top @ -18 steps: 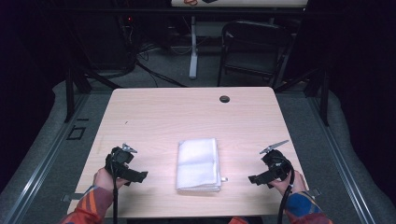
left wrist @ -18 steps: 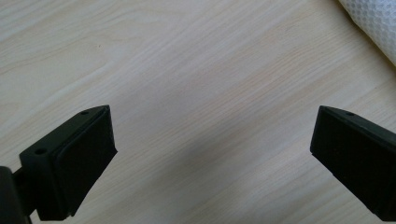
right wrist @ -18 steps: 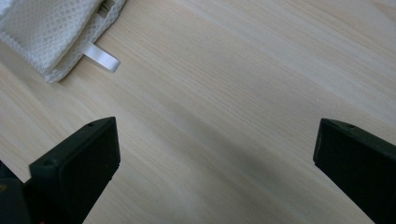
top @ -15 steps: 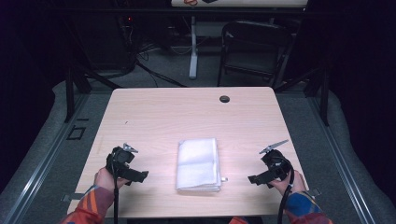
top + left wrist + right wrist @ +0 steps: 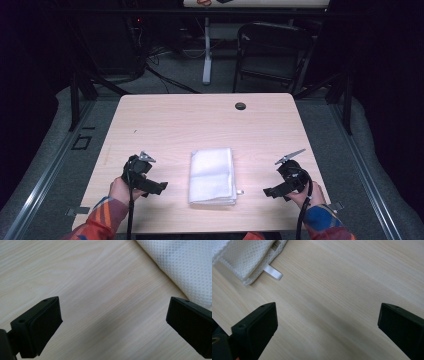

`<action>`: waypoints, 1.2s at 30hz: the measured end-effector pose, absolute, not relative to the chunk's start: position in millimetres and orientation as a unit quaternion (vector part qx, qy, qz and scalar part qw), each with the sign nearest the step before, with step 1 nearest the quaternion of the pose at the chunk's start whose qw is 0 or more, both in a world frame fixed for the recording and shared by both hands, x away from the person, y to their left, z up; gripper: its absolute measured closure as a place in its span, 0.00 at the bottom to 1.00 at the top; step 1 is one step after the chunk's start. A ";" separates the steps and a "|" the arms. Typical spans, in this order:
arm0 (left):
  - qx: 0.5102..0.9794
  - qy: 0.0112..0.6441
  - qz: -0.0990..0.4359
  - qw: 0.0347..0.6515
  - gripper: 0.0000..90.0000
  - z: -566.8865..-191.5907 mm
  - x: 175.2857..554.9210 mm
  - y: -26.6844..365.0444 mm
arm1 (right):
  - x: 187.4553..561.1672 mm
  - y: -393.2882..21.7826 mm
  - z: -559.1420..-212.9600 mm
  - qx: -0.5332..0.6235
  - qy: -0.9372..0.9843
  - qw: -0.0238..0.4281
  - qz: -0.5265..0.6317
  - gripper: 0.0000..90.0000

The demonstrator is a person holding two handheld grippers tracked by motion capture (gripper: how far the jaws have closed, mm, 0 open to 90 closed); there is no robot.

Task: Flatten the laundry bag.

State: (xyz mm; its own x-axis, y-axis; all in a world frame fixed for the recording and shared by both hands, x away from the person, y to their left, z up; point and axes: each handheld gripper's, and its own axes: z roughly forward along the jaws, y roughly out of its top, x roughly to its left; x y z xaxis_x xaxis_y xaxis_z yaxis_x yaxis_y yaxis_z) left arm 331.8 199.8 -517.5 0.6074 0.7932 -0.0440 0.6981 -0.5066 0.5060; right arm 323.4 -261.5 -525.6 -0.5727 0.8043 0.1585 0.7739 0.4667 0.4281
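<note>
The high view looks forward and down from above the person's side, taking in the whole table (image 5: 165,125) and the floor behind it. The left gripper view sits very near the tabletop, looking along its wide-apart jaws toward the towel (image 5: 185,267) at upper right. The right gripper view is equally near and has the same towel (image 5: 242,255) at upper left. All three views share the towel (image 5: 212,175).

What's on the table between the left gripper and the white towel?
Nothing: the left gripper view shows bare wood between the left gripper and the folded white towel.
</note>
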 end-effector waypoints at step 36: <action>0.906 0.316 0.088 0.266 0.05 -517.6 328.2 109.4 | 327.2 -257.3 -524.8 0.446 0.861 0.005 0.244 0.09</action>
